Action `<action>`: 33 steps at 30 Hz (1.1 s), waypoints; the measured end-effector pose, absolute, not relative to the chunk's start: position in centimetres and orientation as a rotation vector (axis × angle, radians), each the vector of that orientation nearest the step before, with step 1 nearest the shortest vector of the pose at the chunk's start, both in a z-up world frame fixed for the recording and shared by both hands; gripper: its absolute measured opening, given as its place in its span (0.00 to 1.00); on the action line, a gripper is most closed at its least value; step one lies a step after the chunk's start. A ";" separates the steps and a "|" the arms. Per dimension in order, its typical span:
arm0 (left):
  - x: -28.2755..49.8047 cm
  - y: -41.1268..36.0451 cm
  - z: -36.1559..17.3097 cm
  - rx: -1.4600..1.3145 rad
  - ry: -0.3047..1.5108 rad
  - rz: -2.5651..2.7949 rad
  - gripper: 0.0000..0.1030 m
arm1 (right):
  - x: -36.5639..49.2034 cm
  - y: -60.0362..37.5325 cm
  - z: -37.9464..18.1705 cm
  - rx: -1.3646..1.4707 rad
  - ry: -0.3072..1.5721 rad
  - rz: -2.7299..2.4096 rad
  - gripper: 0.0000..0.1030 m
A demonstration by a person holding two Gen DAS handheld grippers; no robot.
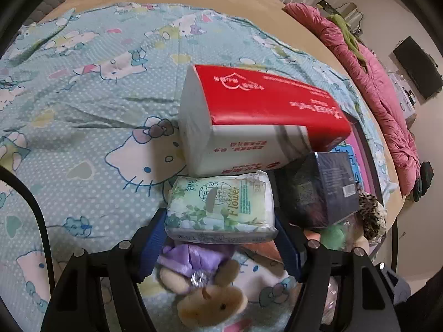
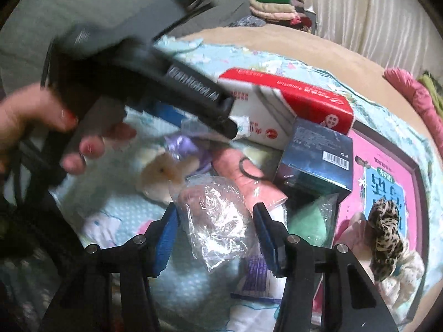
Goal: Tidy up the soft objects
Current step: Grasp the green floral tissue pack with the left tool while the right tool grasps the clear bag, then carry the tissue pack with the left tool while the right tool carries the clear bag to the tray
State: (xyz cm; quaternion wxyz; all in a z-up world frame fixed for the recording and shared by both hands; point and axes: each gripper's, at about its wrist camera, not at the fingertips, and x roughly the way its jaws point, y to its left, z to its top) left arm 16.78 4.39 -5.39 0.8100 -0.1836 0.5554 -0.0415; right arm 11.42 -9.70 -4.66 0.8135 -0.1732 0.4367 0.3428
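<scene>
both grippers on soft items
left gripper grasps the flower tissue pack; right gripper clamps a clear-bagged soft item.

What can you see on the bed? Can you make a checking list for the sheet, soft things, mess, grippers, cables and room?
Surface: bed sheet with cartoon cats, wrinkled.
Job's things: flower tissue pack between the left gripper pads; plastic-wrapped bundle between the right gripper pads; plush bunny in a purple dress below the pack.
Clutter: red tissue pack, dark blue box, pink book, leopard scrunchie.
Grippers: left pressing the tissue pack; right grip uncertain.
Cables: black cable at left edge.
Surroundings: pink quilt, white curtain.
</scene>
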 end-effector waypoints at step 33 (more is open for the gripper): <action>12.7 4.4 0.4 -0.322 1.072 -0.093 0.71 | 10.6 -6.3 -9.0 -0.452 0.991 0.599 0.51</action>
